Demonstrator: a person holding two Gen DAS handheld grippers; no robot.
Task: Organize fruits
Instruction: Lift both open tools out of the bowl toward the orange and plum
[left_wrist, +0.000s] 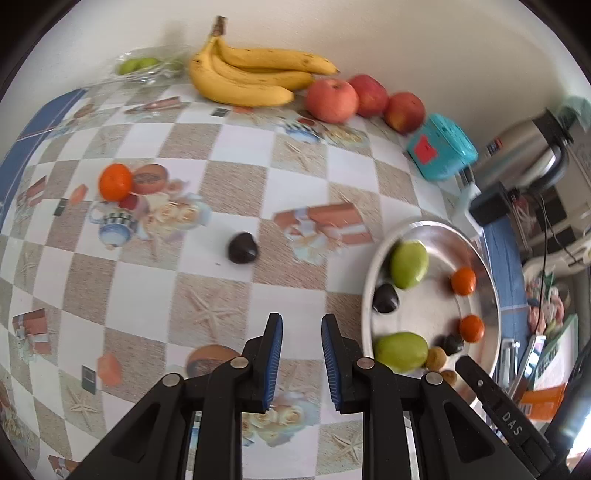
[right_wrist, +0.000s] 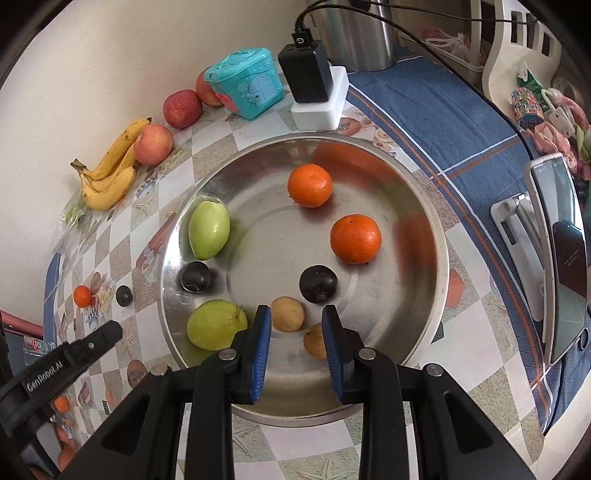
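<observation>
A steel bowl (right_wrist: 417, 295) holds two green fruits (right_wrist: 208, 229), two oranges (right_wrist: 355, 239), two dark plums (right_wrist: 318, 283) and two small brown fruits (right_wrist: 287, 314). My right gripper (right_wrist: 297, 314) is open and empty over the bowl's near side. My left gripper (left_wrist: 302, 321) is open and empty above the table, left of the bowl (left_wrist: 487, 295). A dark plum (left_wrist: 242, 247) and an orange (left_wrist: 115, 182) lie loose on the table ahead of it. Bananas (left_wrist: 243, 74) and three apples (left_wrist: 331, 100) rest by the wall.
A teal toy house (right_wrist: 245, 83), a black charger on a white block (right_wrist: 316, 92) and a steel kettle (left_wrist: 528, 155) stand behind the bowl. A clear bag with green fruit (left_wrist: 142, 66) lies far left. A phone on a stand (right_wrist: 561, 258) is at the right.
</observation>
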